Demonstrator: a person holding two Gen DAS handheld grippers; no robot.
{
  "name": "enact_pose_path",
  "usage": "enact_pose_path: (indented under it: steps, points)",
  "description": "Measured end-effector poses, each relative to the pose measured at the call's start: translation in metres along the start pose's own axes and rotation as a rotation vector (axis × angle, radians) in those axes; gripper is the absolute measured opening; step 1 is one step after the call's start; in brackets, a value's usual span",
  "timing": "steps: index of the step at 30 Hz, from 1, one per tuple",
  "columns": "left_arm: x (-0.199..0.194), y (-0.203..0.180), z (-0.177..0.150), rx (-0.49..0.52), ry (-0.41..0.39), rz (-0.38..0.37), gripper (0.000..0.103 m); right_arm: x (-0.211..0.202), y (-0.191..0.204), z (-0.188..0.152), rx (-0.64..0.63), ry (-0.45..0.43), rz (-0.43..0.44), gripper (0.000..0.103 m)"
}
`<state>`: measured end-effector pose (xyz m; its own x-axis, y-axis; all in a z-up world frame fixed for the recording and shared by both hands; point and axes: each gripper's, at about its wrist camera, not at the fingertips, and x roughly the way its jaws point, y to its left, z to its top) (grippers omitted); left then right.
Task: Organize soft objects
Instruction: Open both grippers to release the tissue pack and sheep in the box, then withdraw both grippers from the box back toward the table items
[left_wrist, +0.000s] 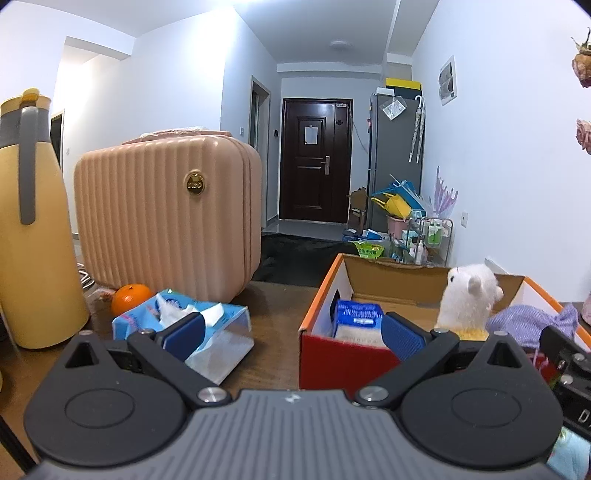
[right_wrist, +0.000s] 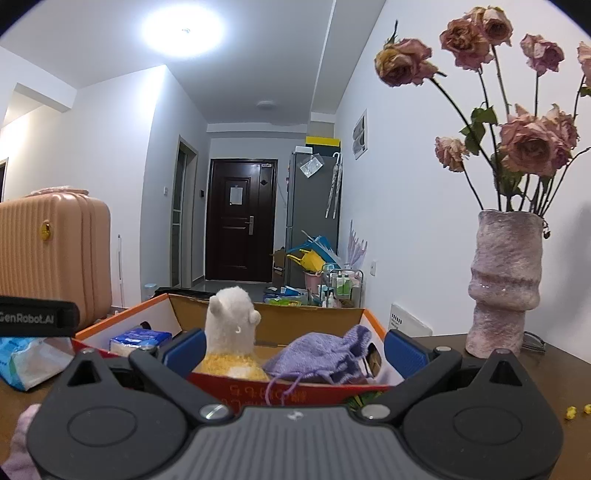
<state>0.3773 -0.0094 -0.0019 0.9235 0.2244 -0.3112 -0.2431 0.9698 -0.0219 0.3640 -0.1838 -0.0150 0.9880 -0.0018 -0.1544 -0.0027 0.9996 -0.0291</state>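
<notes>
White fleece covers the plush alpaca (right_wrist: 231, 325), which stands upright in the orange-rimmed cardboard box (right_wrist: 122, 317); its base is yellow. Just beside it on its right lies a lilac knitted drawstring pouch (right_wrist: 321, 354), its cord trailing over the red front wall. At the box's left end sits a blue-and-white packet of tissues (left_wrist: 356, 319).

Left tool (left_wrist: 293, 328): blue pads spread wide, holding nothing, poised before the box's left corner. Right tool (right_wrist: 293, 349): likewise wide and empty, framing alpaca and pouch from the near side.

Dark brown wood forms the desk (left_wrist: 275, 314). On it, left of the box: an opened soft tissue pack (left_wrist: 207, 332), an orange (left_wrist: 131, 297), a ribbed pink vanity case (left_wrist: 166, 210) and a yellow thermos jug (left_wrist: 27, 221). Right of the box: a mauve felted vase (right_wrist: 504, 284) holding dried roses (right_wrist: 532, 144).

Beyond, white walls run down a corridor to a dark panelled door (left_wrist: 316, 158); a grey cabinet (left_wrist: 395, 158) and floor clutter stand at its right.
</notes>
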Motion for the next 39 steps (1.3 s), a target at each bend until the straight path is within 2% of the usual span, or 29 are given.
enact_pose_path:
  steps: [26, 39]
  points:
    - [-0.076, 0.036, -0.030, 0.020, 0.054, 0.004, 0.103, -0.087, -0.022, -0.015, -0.007, 0.024, -0.015, 0.103]
    - [-0.104, 0.048, -0.048, 0.042, 0.103, -0.008, 0.103, -0.113, -0.029, -0.022, -0.026, 0.055, 0.009, 0.103]
